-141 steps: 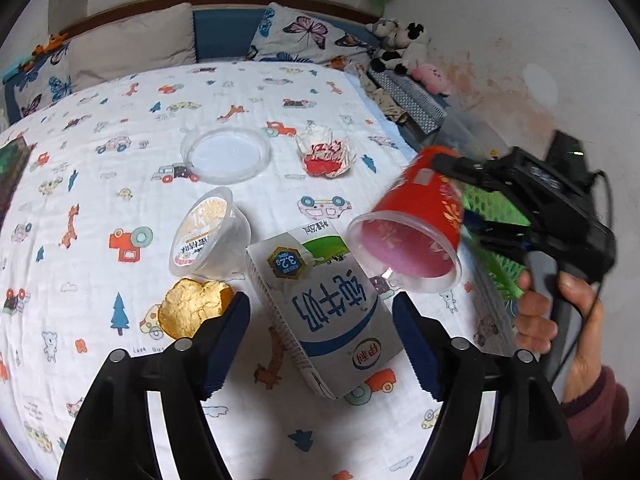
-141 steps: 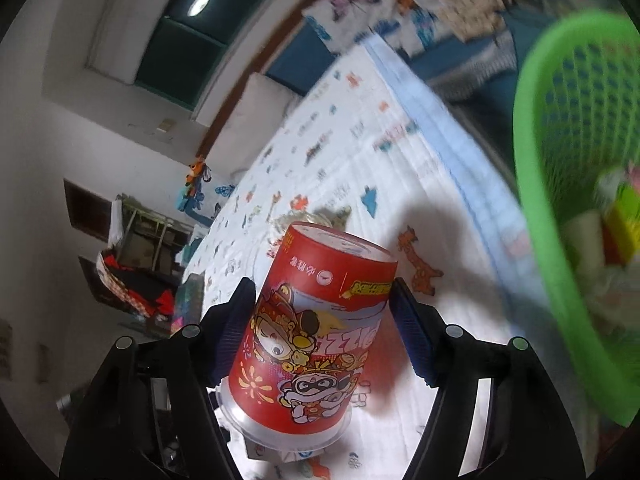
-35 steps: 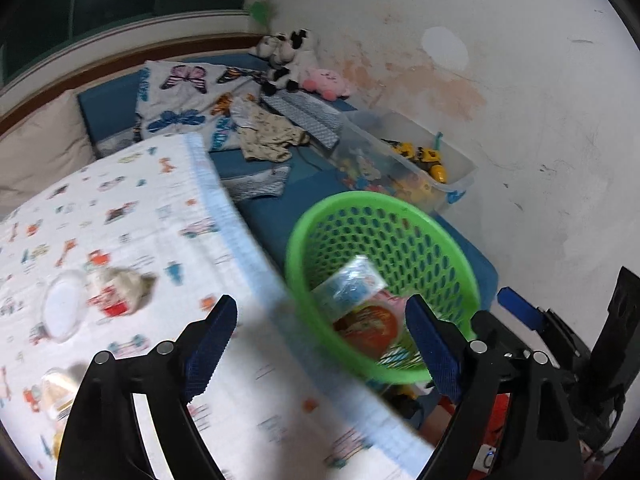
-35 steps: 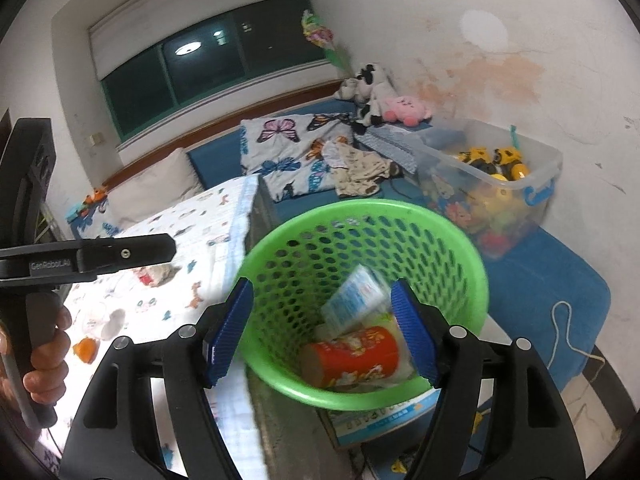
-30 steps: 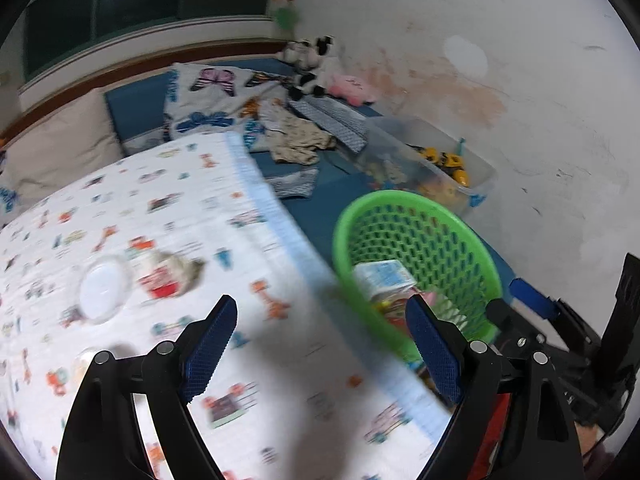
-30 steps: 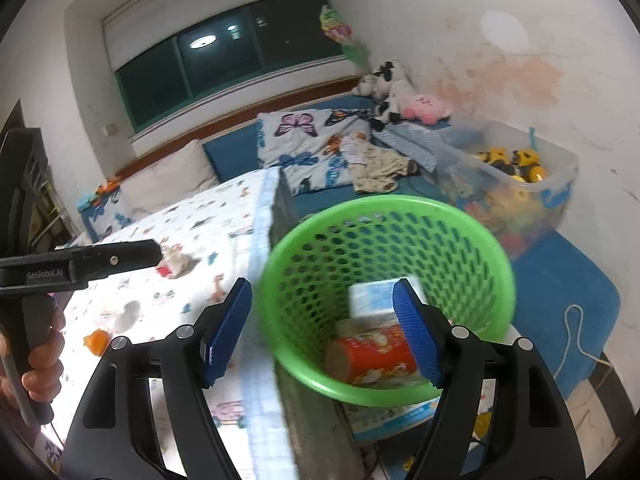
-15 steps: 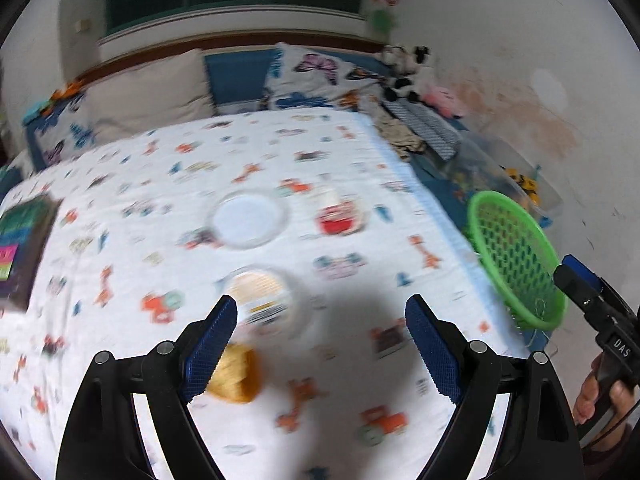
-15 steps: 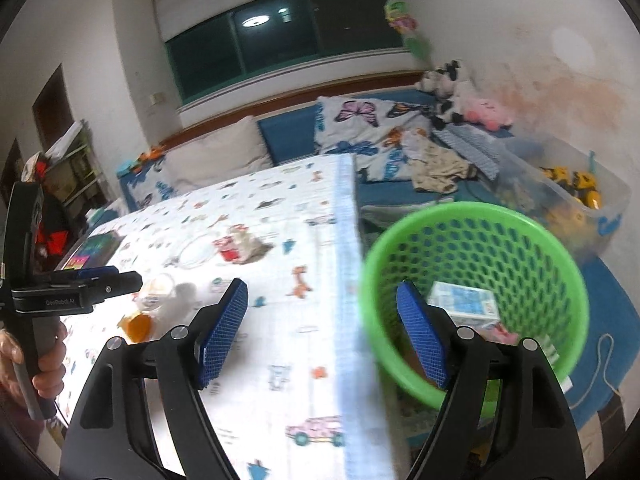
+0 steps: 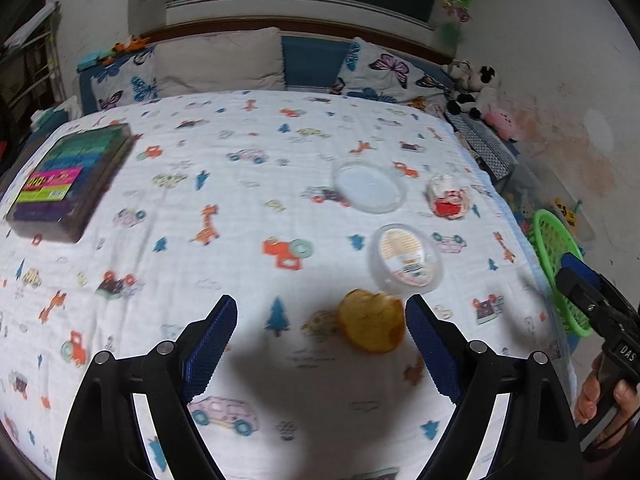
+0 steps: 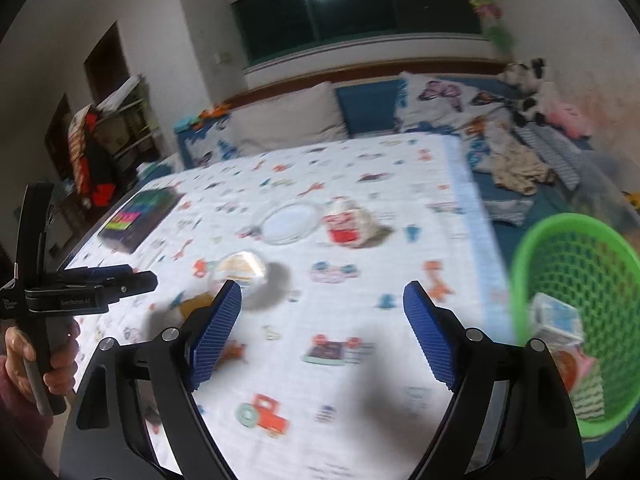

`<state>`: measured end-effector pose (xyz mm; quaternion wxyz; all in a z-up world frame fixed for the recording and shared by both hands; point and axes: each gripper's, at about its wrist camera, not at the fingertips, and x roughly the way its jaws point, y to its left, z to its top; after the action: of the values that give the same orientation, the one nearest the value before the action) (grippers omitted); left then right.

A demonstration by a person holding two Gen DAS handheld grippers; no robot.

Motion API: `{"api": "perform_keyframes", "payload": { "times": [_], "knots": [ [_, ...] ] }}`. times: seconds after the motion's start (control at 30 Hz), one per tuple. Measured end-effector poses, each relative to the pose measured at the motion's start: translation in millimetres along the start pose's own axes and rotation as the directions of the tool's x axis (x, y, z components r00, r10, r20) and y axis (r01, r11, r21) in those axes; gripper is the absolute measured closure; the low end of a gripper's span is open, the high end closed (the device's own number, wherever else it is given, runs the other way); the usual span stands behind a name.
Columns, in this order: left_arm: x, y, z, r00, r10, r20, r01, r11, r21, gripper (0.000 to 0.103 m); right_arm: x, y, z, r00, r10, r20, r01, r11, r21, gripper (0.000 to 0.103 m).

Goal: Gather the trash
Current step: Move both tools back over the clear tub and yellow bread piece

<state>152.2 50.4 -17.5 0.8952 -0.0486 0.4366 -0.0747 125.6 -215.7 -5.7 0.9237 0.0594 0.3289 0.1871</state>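
Green basket [image 10: 576, 280] apparently beside bed edge [image 10: 476, 232]; both grippers [image 9: 320, 344] [image 10: 322, 332] agape.

Between the left gripper [image 9: 320, 336] fingers the bed sheet [image 9: 240, 248] lies free; the golden wrapper [image 9: 371, 325] sits by the right finger, the plastic cup [image 9: 405, 258] just beyond.

A white bed sheet [image 9: 240, 184] carries printed cartoon cars, giraffes and trees in orange, blue and red. Near its right edge sit a golden-yellow crumpled wrapper [image 9: 370, 325] and a red-and-white, seemingly paper, wad [image 9: 447, 197]. The perforated plastic basket [image 10: 576, 280] is bright green.
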Motion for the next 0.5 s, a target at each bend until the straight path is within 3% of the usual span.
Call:
{"api": "perform_keyframes", "payload": {
  "times": [0.27, 0.5],
  "knots": [
    [-2, 26, -10, 1.0, 0.015, -0.006, -0.015, 0.999, -0.041, 0.02, 46, 39, 3, 0.994, 0.071, -0.088, -0.077, 0.995, -0.067, 0.02],
    [1, 45, -16, 1.0, 0.02, -0.021, -0.021, 0.997, -0.072, 0.02, 86, 60, 3, 0.984, 0.081, -0.158, -0.1, 0.989, -0.113, 0.02]
  ]
}}
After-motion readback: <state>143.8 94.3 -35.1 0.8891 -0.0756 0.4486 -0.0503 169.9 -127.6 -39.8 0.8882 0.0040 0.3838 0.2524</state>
